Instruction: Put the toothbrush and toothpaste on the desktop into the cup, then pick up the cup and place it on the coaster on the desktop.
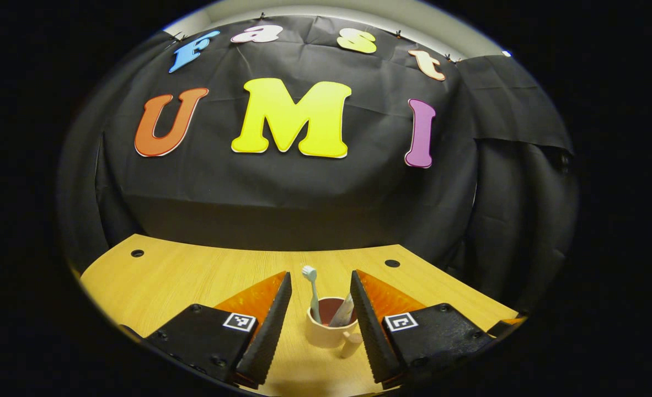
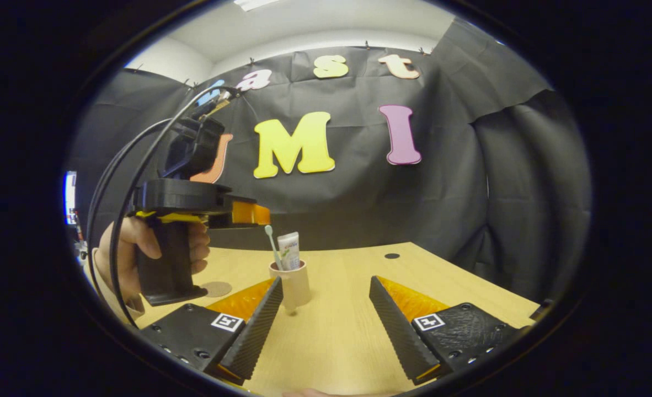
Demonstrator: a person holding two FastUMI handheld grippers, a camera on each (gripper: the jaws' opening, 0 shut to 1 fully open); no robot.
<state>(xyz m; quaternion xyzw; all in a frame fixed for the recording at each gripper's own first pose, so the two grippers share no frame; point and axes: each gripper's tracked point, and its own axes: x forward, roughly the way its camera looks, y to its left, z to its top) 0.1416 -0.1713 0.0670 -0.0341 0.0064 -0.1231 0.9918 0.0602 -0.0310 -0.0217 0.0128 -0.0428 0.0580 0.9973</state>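
A beige cup point(image 1: 326, 333) stands upright on the wooden desktop point(image 1: 193, 275), holding a white toothbrush point(image 1: 311, 292) and a toothpaste tube point(image 1: 343, 313). In the left gripper view it sits low between the fingers of my left gripper point(image 1: 321, 274), which is open and clear of it. The right gripper view shows the cup point(image 2: 294, 285) with the toothbrush point(image 2: 272, 245) and toothpaste point(image 2: 289, 251) sticking up. There a hand holds the left gripper point(image 2: 251, 214) above and left of the cup. My right gripper point(image 2: 326, 284) is open and holds nothing, to the cup's right. A round brown coaster point(image 2: 217, 288) lies left of the cup.
The black cloth wall point(image 1: 304, 193) closes the desktop's far side and hangs along its right. Two small round holes point(image 1: 137, 253) point(image 1: 392, 263) mark the far corners. Bare wood point(image 2: 348, 331) stretches between my right fingers and out to the right edge.
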